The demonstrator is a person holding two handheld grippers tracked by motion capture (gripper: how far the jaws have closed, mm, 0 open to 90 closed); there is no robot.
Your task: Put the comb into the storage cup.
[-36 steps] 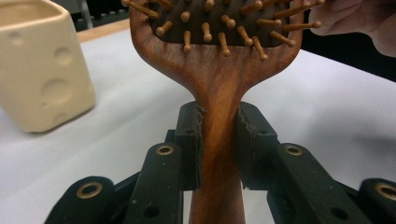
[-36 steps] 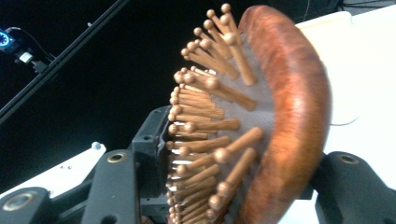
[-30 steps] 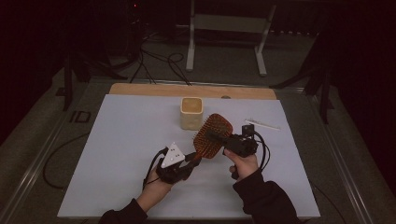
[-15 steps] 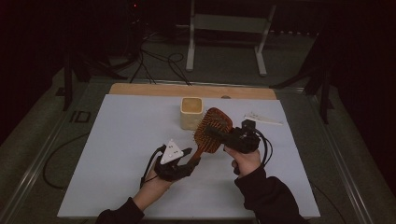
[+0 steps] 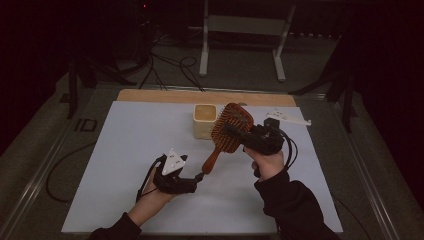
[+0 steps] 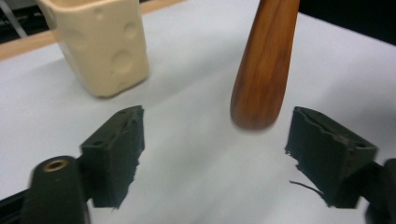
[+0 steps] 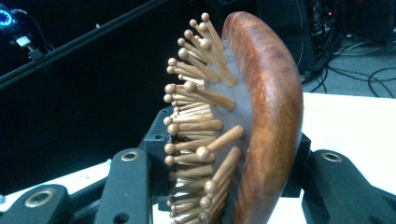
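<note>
Counter [image 5: 115, 150]: white sheet over it, wood strip along the far edge.
Left hand [image 5: 150, 202]: comes in from bottom left, low over the sheet, holds the left claw.
Left claw [image 5: 199, 178]: grey plate on top, jaws point right toward the brush handle end. In the left gripper view [image 6: 212, 149] jaws stand wide apart, nothing between the pads, handle tip just past them and nearer the right jaw.
Cup [image 5: 204, 121]: cream, square, dimpled sides, upright on the sheet near the far edge, just left of the brush head. In the left gripper view [image 6: 100, 44] it sits at upper left, apart from the handle.
Brush [image 5: 227, 134]: wooden paddle brush, lifted off the counter, tilted; head up and far, handle slanting down-left toward the left claw. Handle [image 6: 264, 60] smooth reddish brown, rounded end.
Brush head: in the right gripper view [image 7: 233, 135] seen edge on, wooden pins with ball tips point left, curved back faces right.
Right claw [image 5: 239, 134]: clamped on the brush head, one jaw on the pin side, one on the back [image 7: 224, 186].
Right hand [image 5: 267, 162]: dark sleeve, raised above the sheet, holds the right claw.
White part [image 5: 287, 117]: flat, lies on the sheet at far right, well apart from the brush.
</note>
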